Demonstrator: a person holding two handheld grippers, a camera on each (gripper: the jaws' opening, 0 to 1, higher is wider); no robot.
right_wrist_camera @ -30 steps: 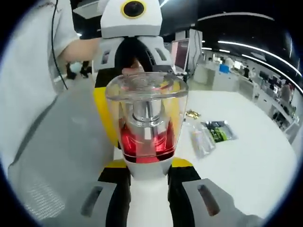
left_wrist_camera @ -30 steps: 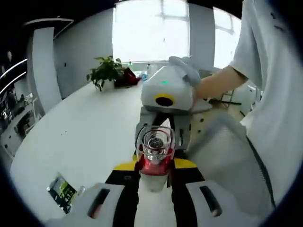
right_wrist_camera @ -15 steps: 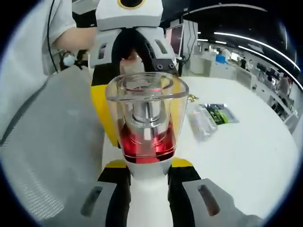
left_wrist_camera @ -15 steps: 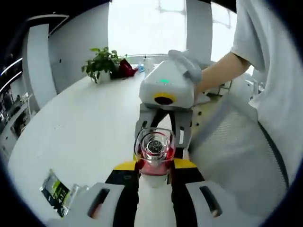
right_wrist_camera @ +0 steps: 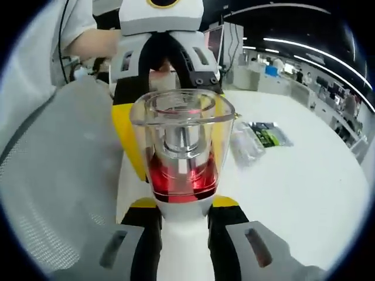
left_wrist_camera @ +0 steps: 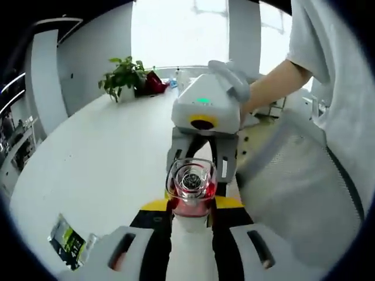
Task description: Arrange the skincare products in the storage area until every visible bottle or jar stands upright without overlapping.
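Observation:
One skincare bottle with a clear cap, red liquid and a white body stands upright between both grippers. In the left gripper view the bottle (left_wrist_camera: pixel 191 186) shows cap-end on, with my left gripper (left_wrist_camera: pixel 191 206) shut on it at the yellow jaw tips. The right gripper's white housing (left_wrist_camera: pixel 205 105) faces me just beyond it. In the right gripper view the same bottle (right_wrist_camera: pixel 181 152) looms large and close. My right gripper (right_wrist_camera: pixel 183 205) is shut on its white shoulder. The left gripper's housing (right_wrist_camera: pixel 161 14) rises behind the cap.
A white table (left_wrist_camera: pixel 99 158) carries a green sachet (left_wrist_camera: pixel 65 239), also seen as the sachet (right_wrist_camera: pixel 266 133) beside a clear packet (right_wrist_camera: pixel 245 147). A grey mesh surface (left_wrist_camera: pixel 293 193) lies close alongside. A potted plant (left_wrist_camera: pixel 122 79) stands far back. A person's gloved hand (left_wrist_camera: pixel 233 81) holds the right gripper.
Both views have drifted slightly with the hands. The bottle stays held the same way between both grippers; nothing on the table has moved.

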